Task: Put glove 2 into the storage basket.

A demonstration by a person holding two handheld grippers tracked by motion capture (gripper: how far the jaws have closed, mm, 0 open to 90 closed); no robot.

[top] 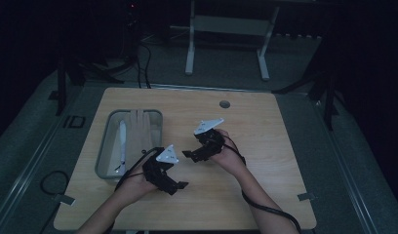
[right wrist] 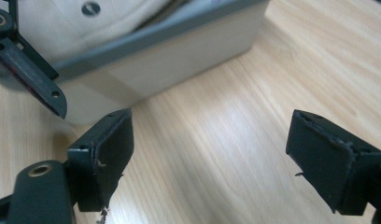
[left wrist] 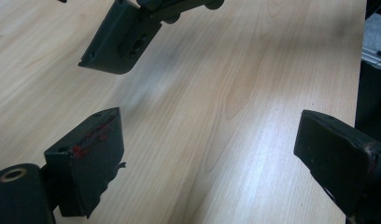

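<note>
Holding our two grippers, left gripper (top: 173, 186) and right gripper (top: 189, 155), jaws spread and empty, over the tabletop (top: 265, 146), one grey tray (top: 105, 146) beside them.

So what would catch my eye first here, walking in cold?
Two black hand-held tools, the left tool and the right tool, both open and empty, hover close together over the middle of a pale wooden table. Left of them sits a grey tray holding a white utensil.
</note>
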